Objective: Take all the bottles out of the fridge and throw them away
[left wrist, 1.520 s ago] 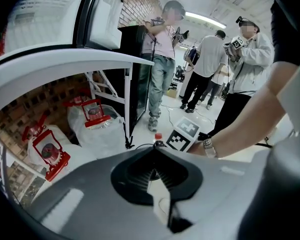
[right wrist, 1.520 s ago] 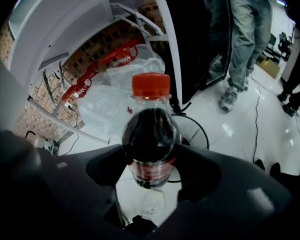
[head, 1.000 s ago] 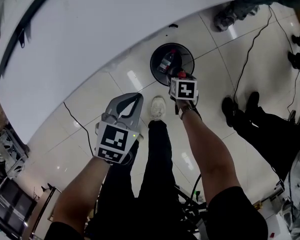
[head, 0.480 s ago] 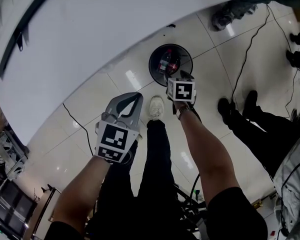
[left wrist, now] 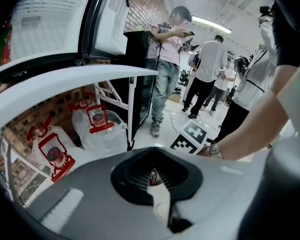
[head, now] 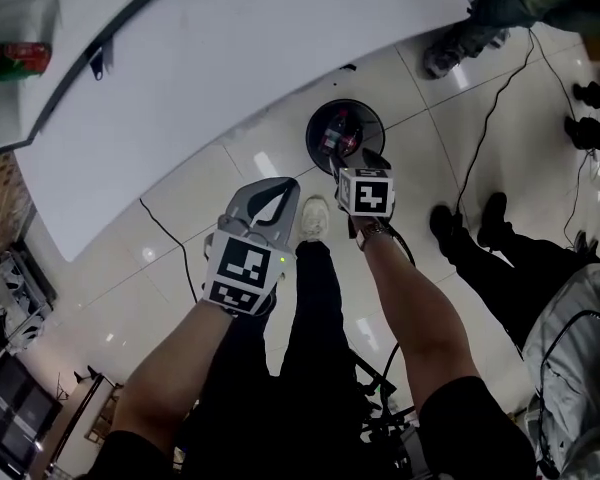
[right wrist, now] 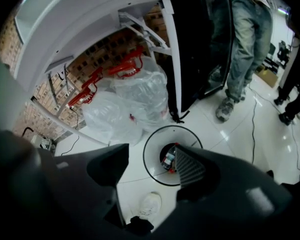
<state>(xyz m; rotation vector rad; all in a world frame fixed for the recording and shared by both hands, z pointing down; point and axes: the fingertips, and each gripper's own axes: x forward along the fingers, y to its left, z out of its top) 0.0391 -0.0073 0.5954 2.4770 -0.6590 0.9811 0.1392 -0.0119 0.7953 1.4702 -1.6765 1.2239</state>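
A black round bin [head: 320, 118] stands on the tiled floor beside the open white fridge door [head: 230, 58], with bottles [head: 342, 136] lying in it. My right gripper [head: 346, 164] hangs just above the bin's near rim. In the right gripper view my right gripper [right wrist: 151, 156] is open with nothing between its jaws, and the bin [right wrist: 151, 160] with its bottles [right wrist: 168, 159] lies right below. My left gripper [head: 280, 190] is held lower left, shut and empty, its tips together [left wrist: 151, 151]. A red-labelled bottle [head: 15, 61] lies inside the fridge at the top left.
My white shoe [head: 315, 216] stands near the bin. People's feet [head: 450, 43] and black cables [head: 495, 98] are to the right. Clear bags with red handles [right wrist: 132, 96] and a black cabinet [right wrist: 195, 44] lie beyond the bin. Several people [left wrist: 210, 69] stand further off.
The view has swung up and left, bringing the fridge's inside and its red-labelled bottle into sight. Both grippers sit slightly further right; the right one stays over the bin.
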